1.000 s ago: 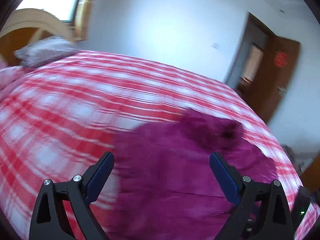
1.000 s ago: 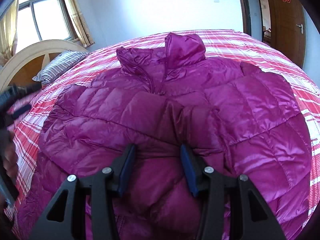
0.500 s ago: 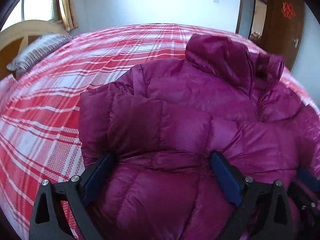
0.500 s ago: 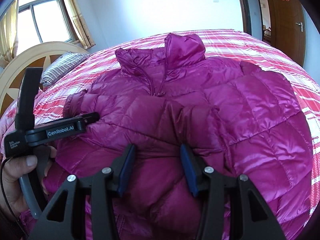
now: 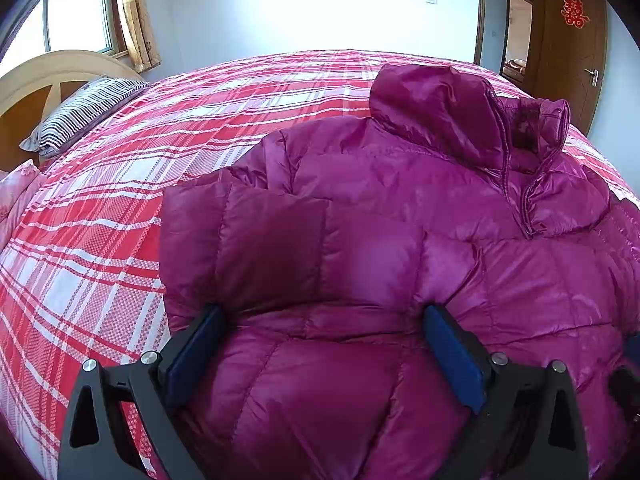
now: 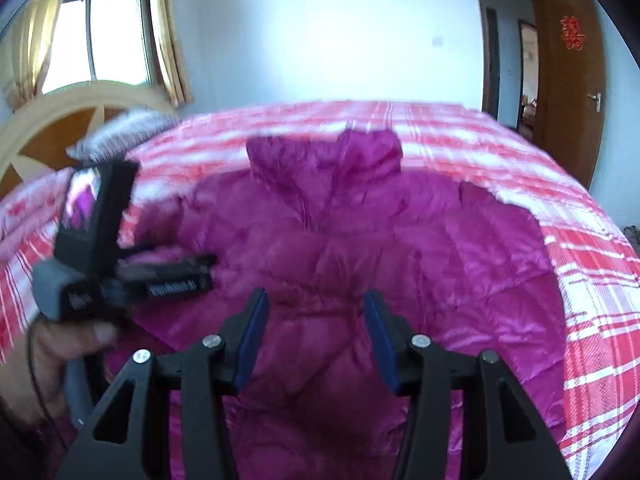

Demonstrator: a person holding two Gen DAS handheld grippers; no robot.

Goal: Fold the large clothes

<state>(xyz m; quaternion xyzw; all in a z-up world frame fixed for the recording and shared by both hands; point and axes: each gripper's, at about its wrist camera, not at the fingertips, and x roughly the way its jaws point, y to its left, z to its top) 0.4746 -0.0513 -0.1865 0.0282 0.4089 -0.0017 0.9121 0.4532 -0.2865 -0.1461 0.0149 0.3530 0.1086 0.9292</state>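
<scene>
Magenta and glossy, the quilted down jacket (image 5: pixel 400 240) lay spread on the bed and filled the lower right and centre of the left wrist view. Its stand-up collar (image 5: pixel 460 120) was in the upper right of that frame, with the zipper (image 5: pixel 516 196) open a little below it. One sleeve (image 5: pixel 248 248) was folded across the body of the jacket, in the centre left.

At the bottom of the same frame the left gripper (image 5: pixel 320 344) stood with its jaws wide apart, the blue pads (image 5: pixel 192 352) resting against the puffed cloth between them without pinching it. In the right wrist view, which was blurred, the right gripper (image 6: pixel 314 328) was held above the lower part of the jacket (image 6: pixel 360 240), jaws about half apart and nothing pressed between them. At the left edge of this frame a hand (image 6: pixel 52 356) held the handle of the left gripper.

Under the jacket was a bedspread (image 5: pixel 120 220) with red and white checks. A striped pillow (image 5: pixel 80 112) lay at the upper left beside a wooden headboard (image 5: pixel 40 84), and a brown door (image 5: pixel 572 60) stood at the upper right.
</scene>
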